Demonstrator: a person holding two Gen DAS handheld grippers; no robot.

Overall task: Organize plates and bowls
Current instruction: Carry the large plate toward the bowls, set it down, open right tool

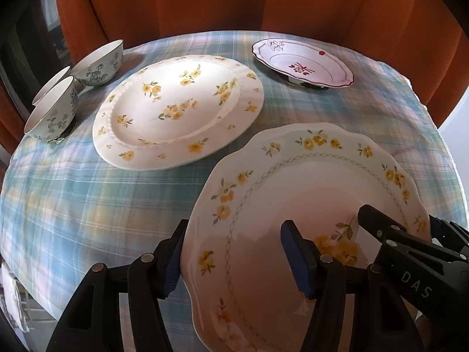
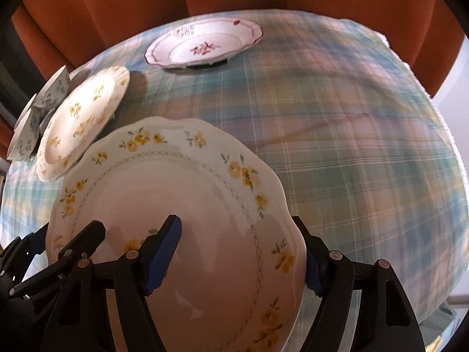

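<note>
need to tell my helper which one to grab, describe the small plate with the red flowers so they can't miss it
On the round table with the blue-green plaid cloth, look to the far edge by the orange curtain. The small plate sits there alone, apart from the others. Unlike the yellow-flowered plates, it has a thin dark-red scalloped rim and red blossoms.

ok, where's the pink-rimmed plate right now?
The pink-rimmed plate sits at the table's far side, near the orange chair, beyond and right of the round yellow-flowered plate.

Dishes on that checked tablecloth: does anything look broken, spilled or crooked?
No breaks or spills show. The oddity is the scalloped plate: it is tilted above the tablecloth, with the left gripper on one edge and the right gripper on the other. The two bowls nearest the table's edge also lean.
</note>
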